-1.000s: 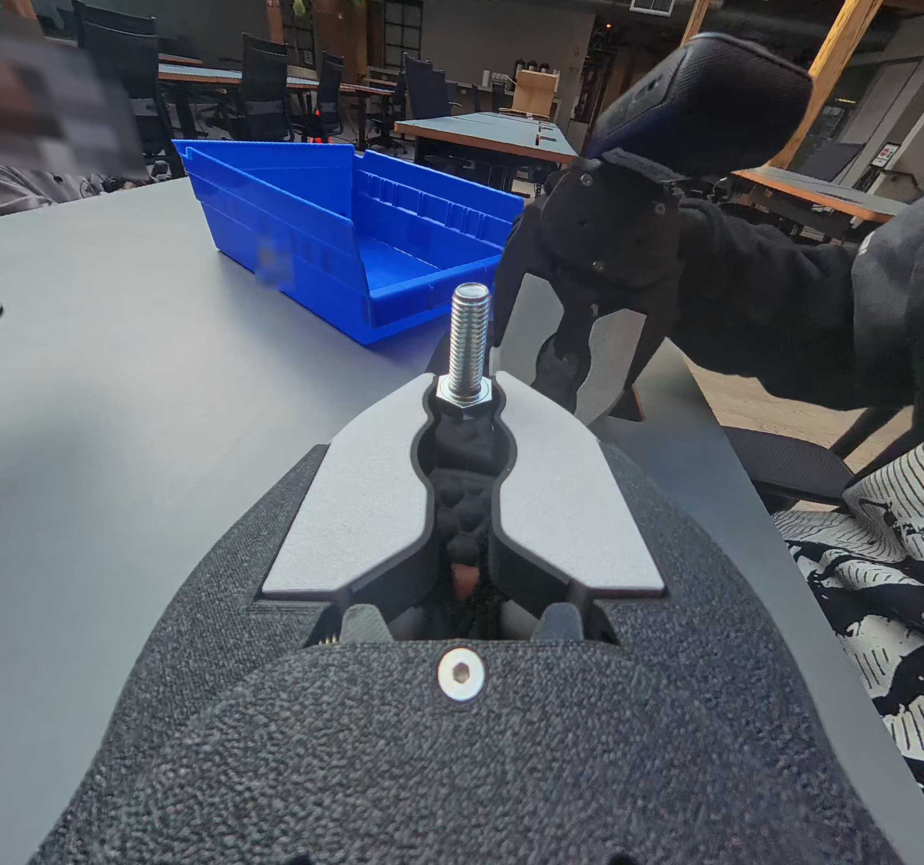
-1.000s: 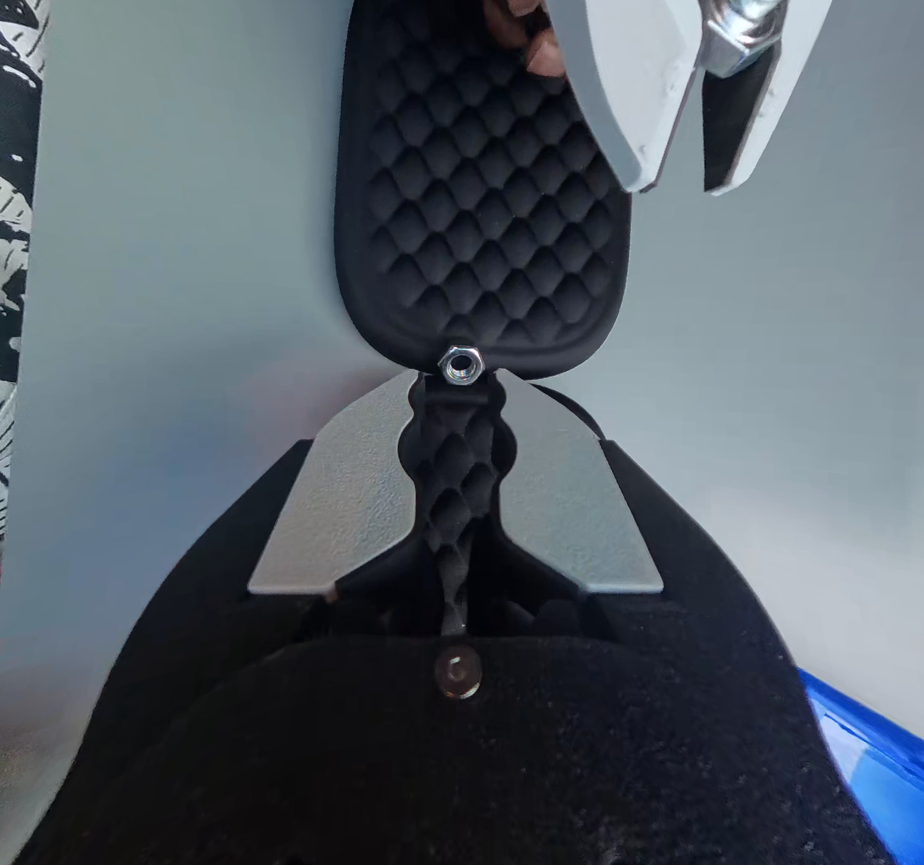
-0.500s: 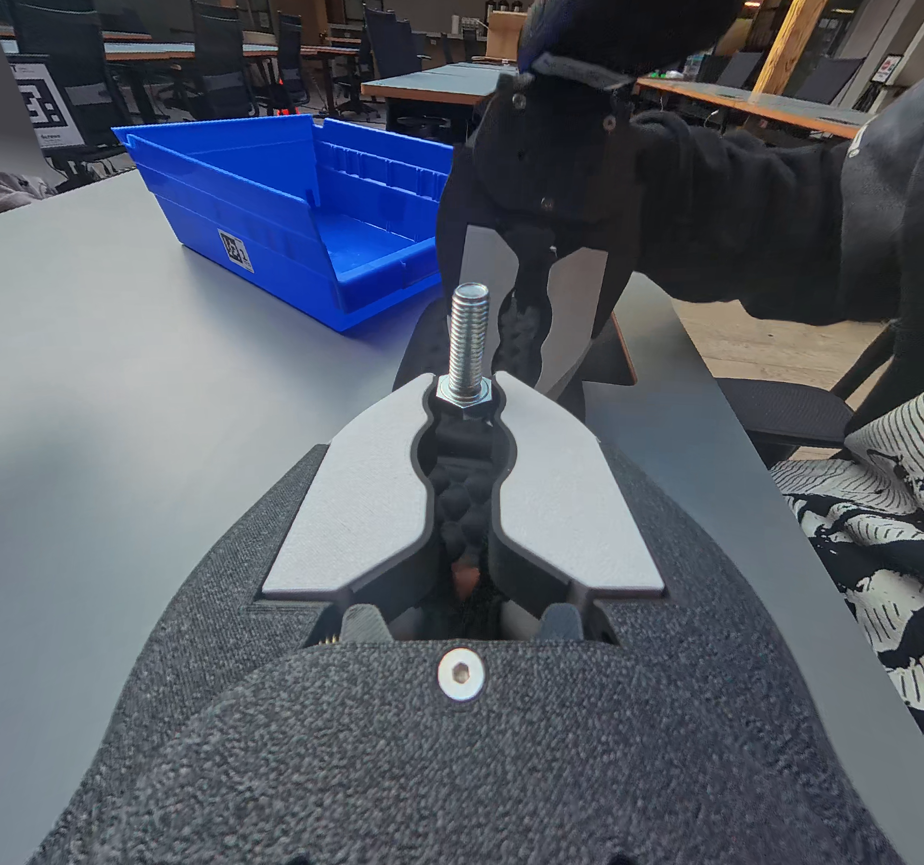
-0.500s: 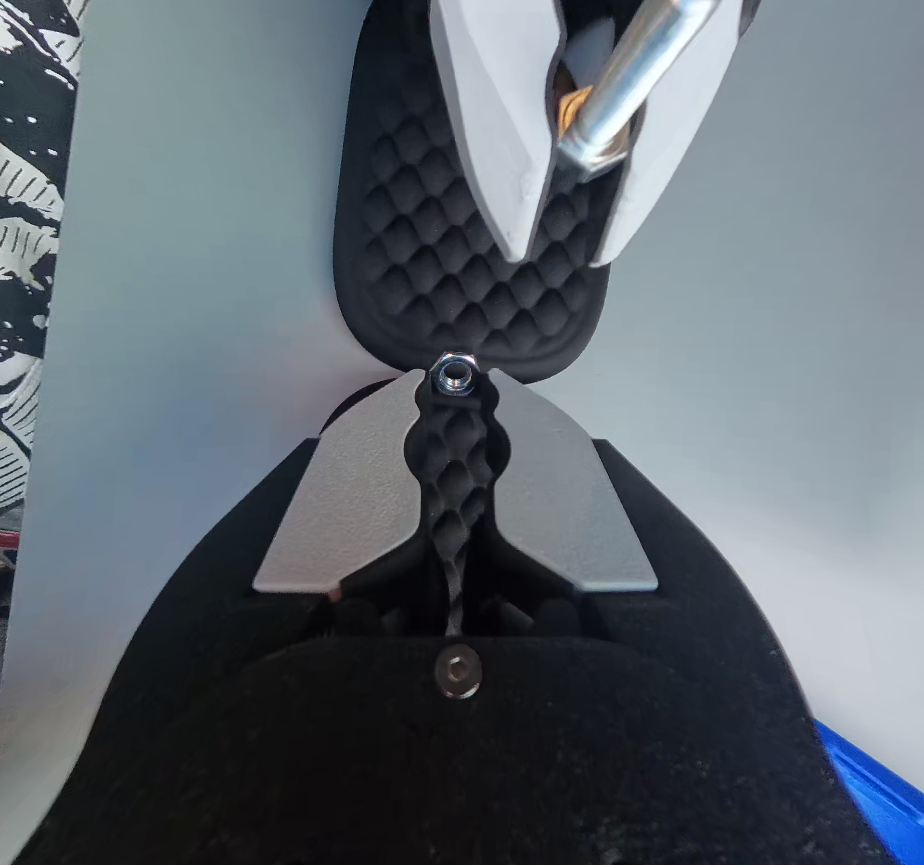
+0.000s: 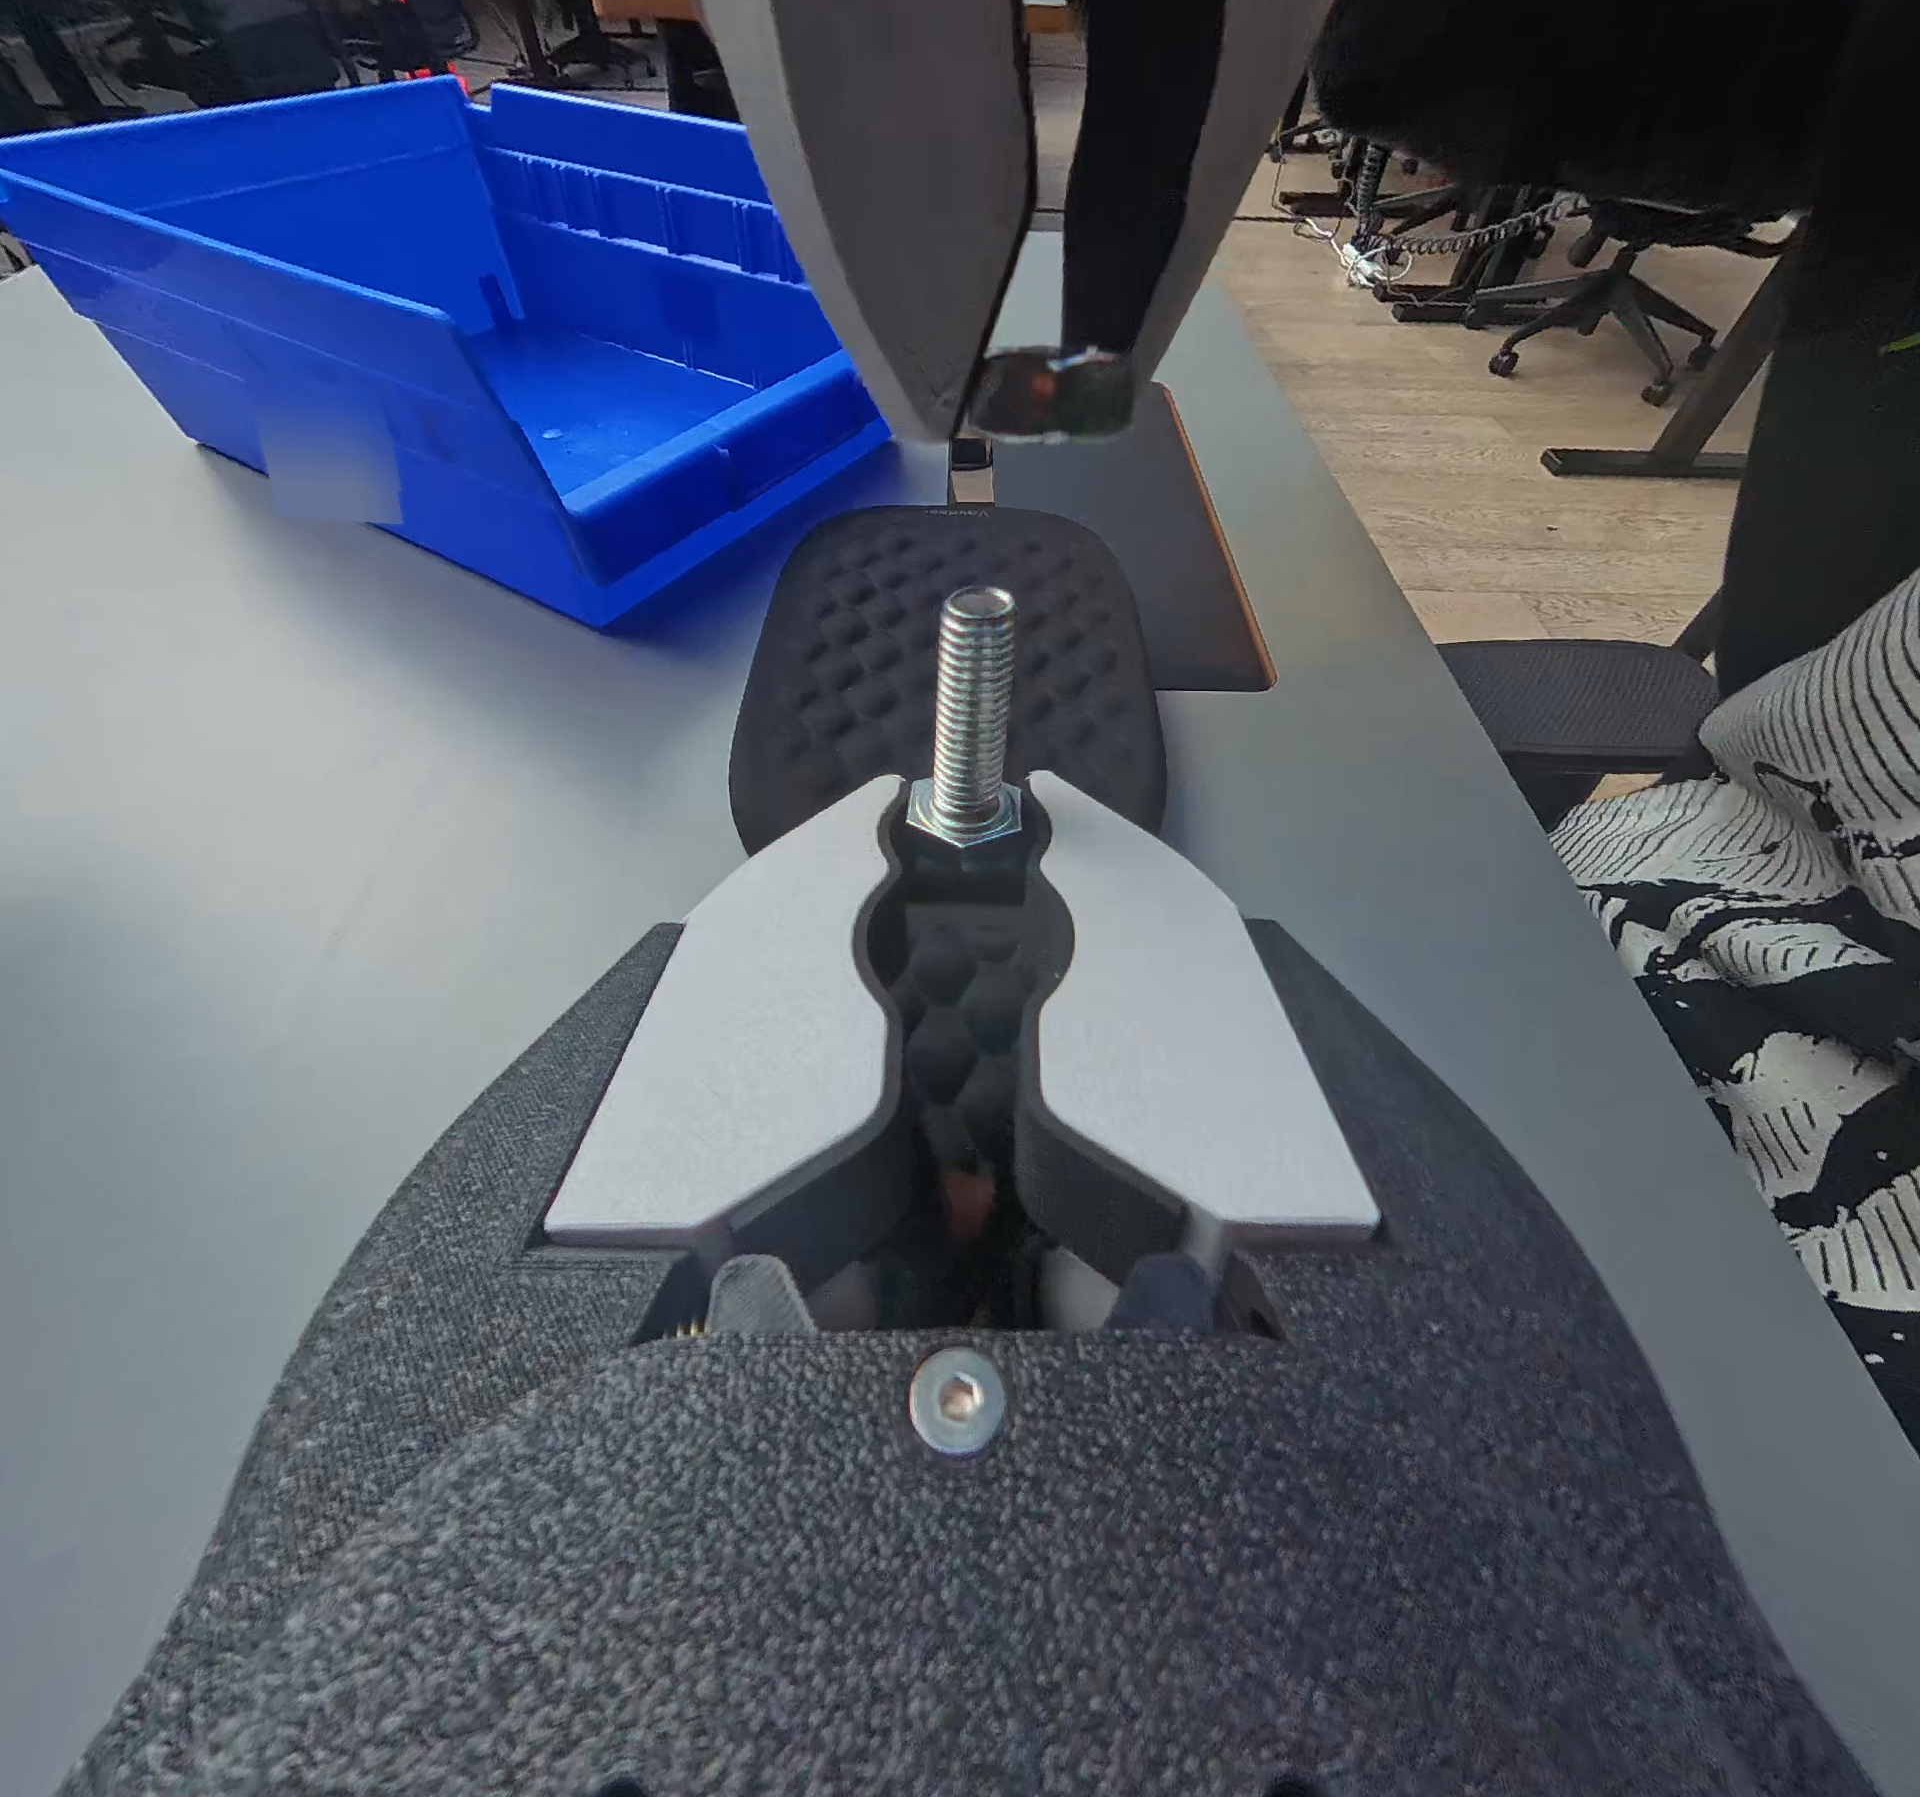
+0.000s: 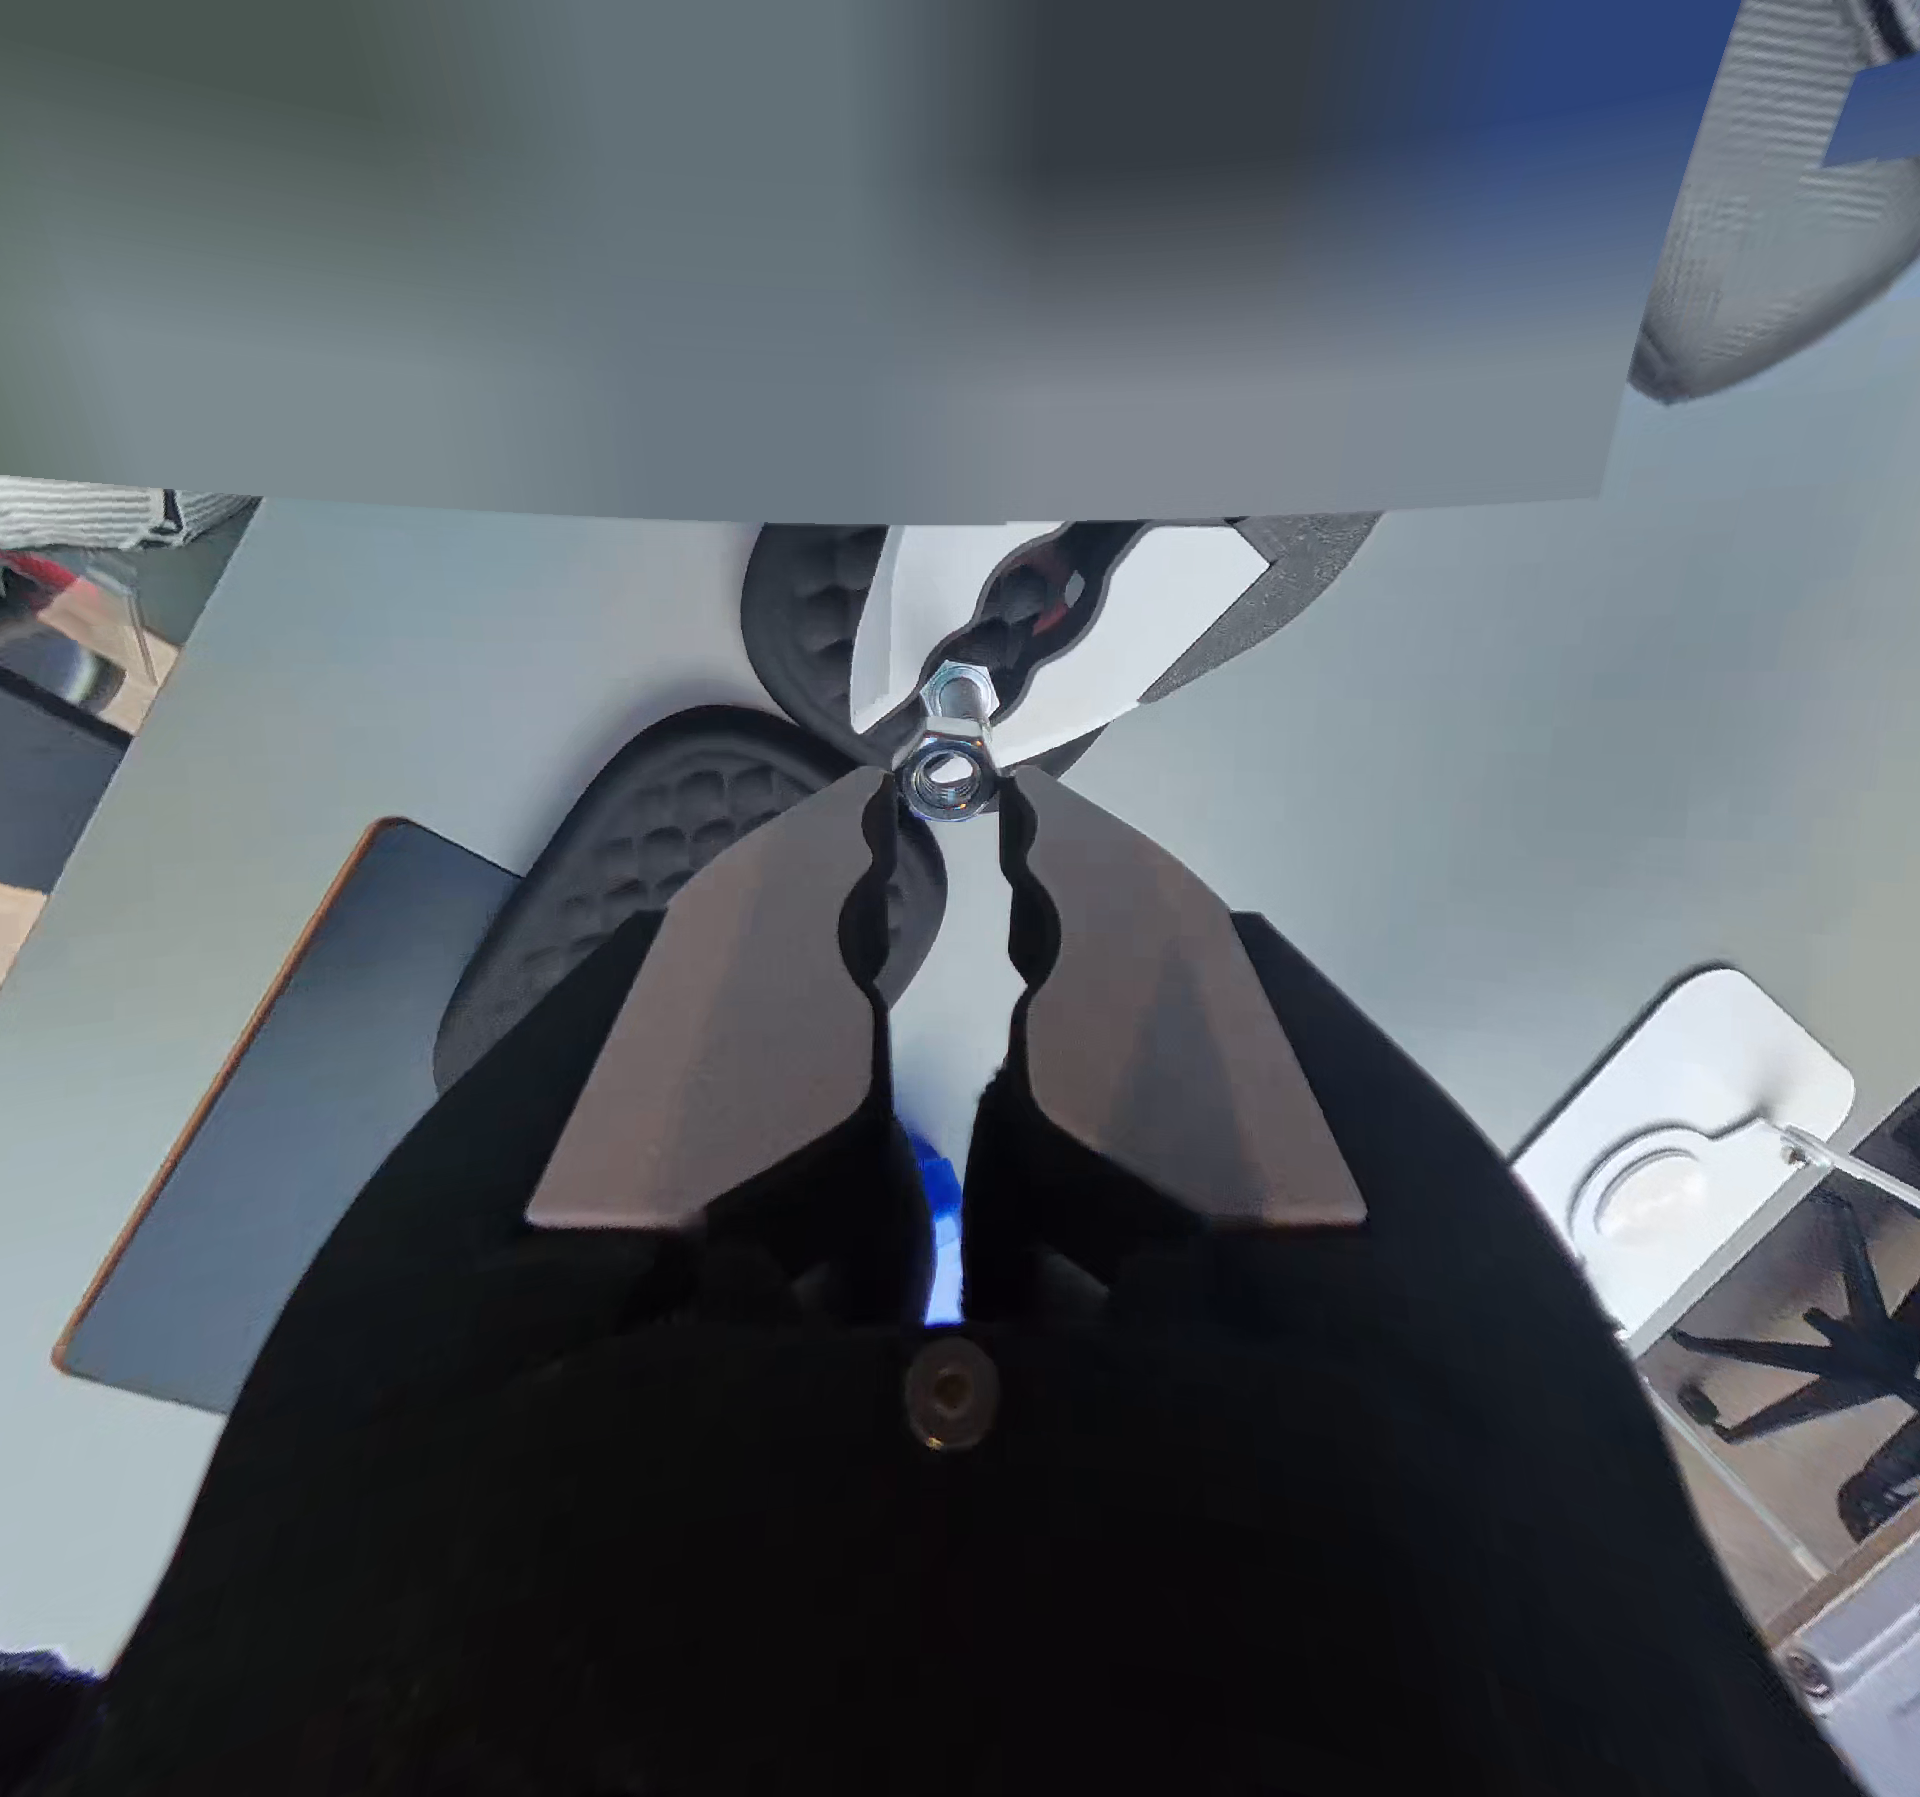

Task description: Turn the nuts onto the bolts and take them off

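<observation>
My left gripper [image 5: 966,828] is shut on the hex head of a silver bolt [image 5: 975,698], whose threaded shaft stands upright. My right gripper [image 6: 948,786] is shut on a silver nut [image 6: 945,783] at its fingertips. In the left wrist view the right gripper [image 5: 1044,397] points down from above, and the nut [image 5: 1049,393] hangs a short way above the bolt's tip. In the right wrist view the nut's hole lines up over the bolt [image 6: 961,703] held by the left gripper [image 6: 961,698] below.
A blue plastic bin [image 5: 436,334] stands on the grey table [image 5: 260,812] at the back left. A black dimpled pad [image 5: 945,667] lies under the bolt, with a dark flat mat [image 5: 1184,563] beside it. A patterned cloth [image 5: 1766,968] and chairs lie past the table's right edge. My right fingertips sit around 6 cm from my left ones.
My right gripper has risen and swung over the bolt, now pointing down with the nut right above the bolt's tip. My left gripper has tilted down a little, still holding the bolt.
</observation>
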Motion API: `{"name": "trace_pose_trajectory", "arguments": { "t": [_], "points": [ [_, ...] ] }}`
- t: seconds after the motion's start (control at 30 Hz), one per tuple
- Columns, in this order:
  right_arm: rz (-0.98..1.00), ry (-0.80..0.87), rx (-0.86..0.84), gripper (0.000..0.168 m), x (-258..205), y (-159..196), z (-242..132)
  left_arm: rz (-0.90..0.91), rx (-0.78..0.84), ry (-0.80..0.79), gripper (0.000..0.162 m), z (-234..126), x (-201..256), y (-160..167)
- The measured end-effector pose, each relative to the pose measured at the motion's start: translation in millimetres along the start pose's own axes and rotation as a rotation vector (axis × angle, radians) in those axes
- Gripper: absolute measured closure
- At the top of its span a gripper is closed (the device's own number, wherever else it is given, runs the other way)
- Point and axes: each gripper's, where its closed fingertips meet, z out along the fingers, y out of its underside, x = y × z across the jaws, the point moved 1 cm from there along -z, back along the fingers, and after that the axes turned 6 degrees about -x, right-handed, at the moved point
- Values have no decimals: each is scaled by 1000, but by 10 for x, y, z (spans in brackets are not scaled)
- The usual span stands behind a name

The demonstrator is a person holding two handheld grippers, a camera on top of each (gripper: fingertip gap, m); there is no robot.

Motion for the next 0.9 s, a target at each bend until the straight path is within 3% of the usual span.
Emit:
{"name": "trace_pose_trajectory", "arguments": {
  "t": [0.13,0.67,0.9],
  "points": [
    [-56,-36,-116,150,38,51,107,-9,-9,6,144,8,-5,11],
    [-39,-34,-74,150,105,12,165,-32,25,1,145,-30,-32,-18],
    [140,-67,-133,150,124,69,175,-42,16,-61,145,-25,-95,-6]
  ]
}}
